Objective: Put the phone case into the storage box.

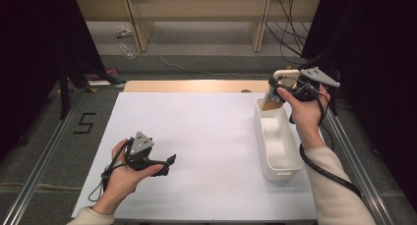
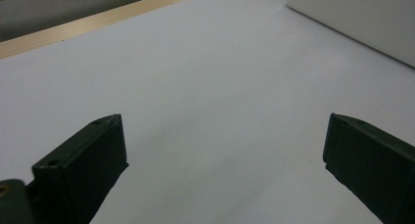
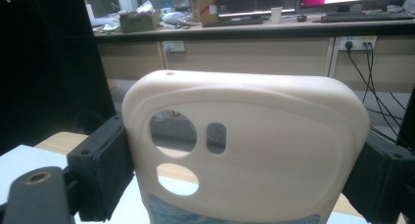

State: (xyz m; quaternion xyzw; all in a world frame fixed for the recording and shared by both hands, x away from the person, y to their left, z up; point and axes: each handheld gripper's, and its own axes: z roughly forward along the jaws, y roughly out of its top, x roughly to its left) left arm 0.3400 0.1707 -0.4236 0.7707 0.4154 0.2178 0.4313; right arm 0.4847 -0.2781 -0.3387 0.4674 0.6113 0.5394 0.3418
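A cream phone case (image 3: 249, 150) with round camera cutouts is clamped between the two black jaws of my right gripper (image 3: 244, 170). In the high view that right gripper (image 1: 282, 87) holds the phone case (image 1: 281, 85) in the air above the far end of a long white bin (image 1: 290, 158). My left gripper (image 1: 169, 163) rests low over the white table sheet (image 1: 196, 136) at the near left, pointing right. In its own view the left gripper (image 2: 222, 155) has its jaws wide apart with only bare white sheet (image 2: 210, 87) between them.
The white bin stands lengthwise along the right side of the sheet; its wall (image 2: 362, 18) shows at the upper right of the left gripper view. A wooden table edge (image 1: 192, 86) runs along the far side. Shelving and cables lie beyond the table.
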